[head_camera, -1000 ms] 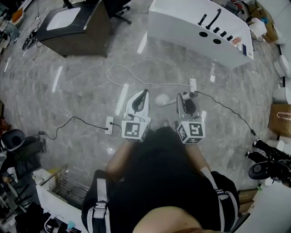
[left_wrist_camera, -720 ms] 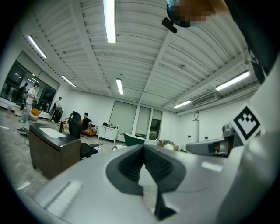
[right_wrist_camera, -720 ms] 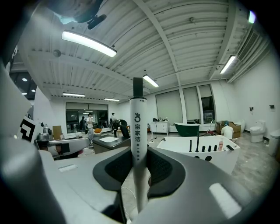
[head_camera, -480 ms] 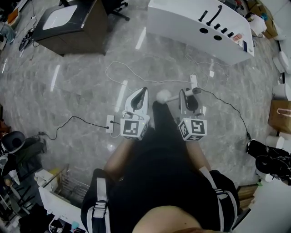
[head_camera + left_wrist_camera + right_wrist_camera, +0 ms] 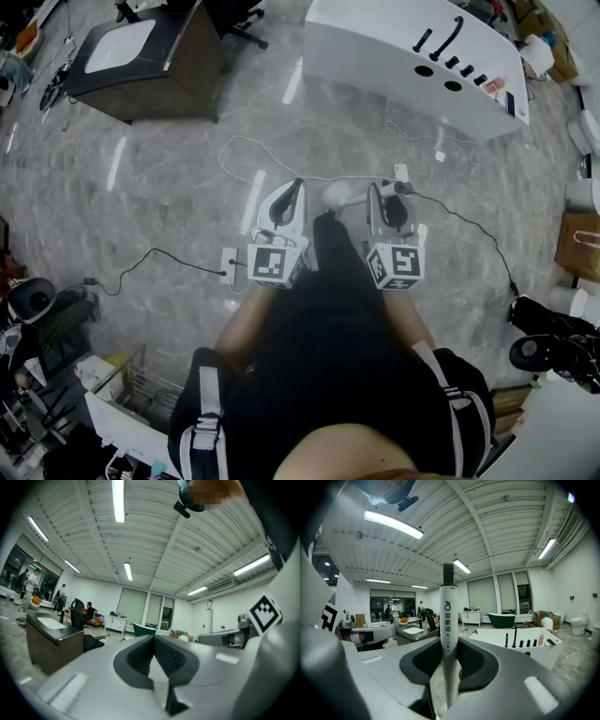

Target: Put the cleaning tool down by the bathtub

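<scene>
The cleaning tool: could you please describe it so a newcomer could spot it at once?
Find the white bathtub with black taps at the head view's top, then come down to the person's two claws. The cleaning tool is the slim white stick clamped in the right claw. The left claw holds nothing, and only this stick has a dark cap and print down its handle.

grey marble floor, dark cabinet, strip lights on ribbed ceiling

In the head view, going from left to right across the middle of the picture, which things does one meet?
Power strip → left hand-held gripper → white head of the cleaning tool → right hand-held gripper → brown paper bag.
</scene>
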A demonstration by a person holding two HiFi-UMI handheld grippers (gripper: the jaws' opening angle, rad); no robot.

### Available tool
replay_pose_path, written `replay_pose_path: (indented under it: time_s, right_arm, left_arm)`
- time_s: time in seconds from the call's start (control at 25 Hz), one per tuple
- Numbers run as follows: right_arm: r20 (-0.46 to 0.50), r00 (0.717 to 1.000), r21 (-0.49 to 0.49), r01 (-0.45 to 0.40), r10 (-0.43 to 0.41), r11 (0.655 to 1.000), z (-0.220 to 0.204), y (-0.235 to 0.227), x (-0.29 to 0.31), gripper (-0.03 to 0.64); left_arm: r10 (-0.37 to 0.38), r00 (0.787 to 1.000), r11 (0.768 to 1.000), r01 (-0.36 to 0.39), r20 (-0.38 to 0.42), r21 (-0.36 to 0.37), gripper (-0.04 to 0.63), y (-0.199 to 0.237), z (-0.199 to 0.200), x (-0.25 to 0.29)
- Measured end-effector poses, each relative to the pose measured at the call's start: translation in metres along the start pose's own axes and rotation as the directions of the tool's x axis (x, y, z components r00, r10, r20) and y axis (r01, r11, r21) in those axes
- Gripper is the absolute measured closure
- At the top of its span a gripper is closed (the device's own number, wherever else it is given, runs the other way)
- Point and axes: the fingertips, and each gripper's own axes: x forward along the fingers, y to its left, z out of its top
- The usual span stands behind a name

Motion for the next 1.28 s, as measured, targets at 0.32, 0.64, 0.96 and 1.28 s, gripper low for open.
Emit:
replay_pose_path:
  time_s: [0.32, 0.64, 0.96, 1.28]
  right_arm:
    - [-0.011, 1.0, 0.007, -0.013, 0.013, 1.0, 0.009, -0.039, 0.053, 0.522]
    - [0.005, 1.0, 0.025, -0.019, 0.019, 1.0, 0.024, -0.075, 0.111, 0.522]
    - [-0.012, 0.999, 0.035, -0.036, 0.036, 0.999, 0.036, -0.112, 0.16, 0.521]
    - [-0.037, 0.998, 0.046, -0.058, 0.059, 0.997, 0.037, -0.15, 0.205, 0.522]
  left_arm:
    - [-0.004, 1.0, 1.0, 0.004, 0.003, 0.013, 0.588, 0.005, 0.003, 0.07]
    - [0.007, 1.0, 0.999, -0.006, -0.016, 0.05, 0.588, 0.017, 0.013, 0.132]
    - [0.001, 1.0, 0.999, 0.0, -0.016, 0.054, 0.588, 0.017, 0.021, 0.198]
    - [-0.009, 0.999, 0.999, 0.011, -0.042, 0.044, 0.588, 0.009, 0.013, 0.261]
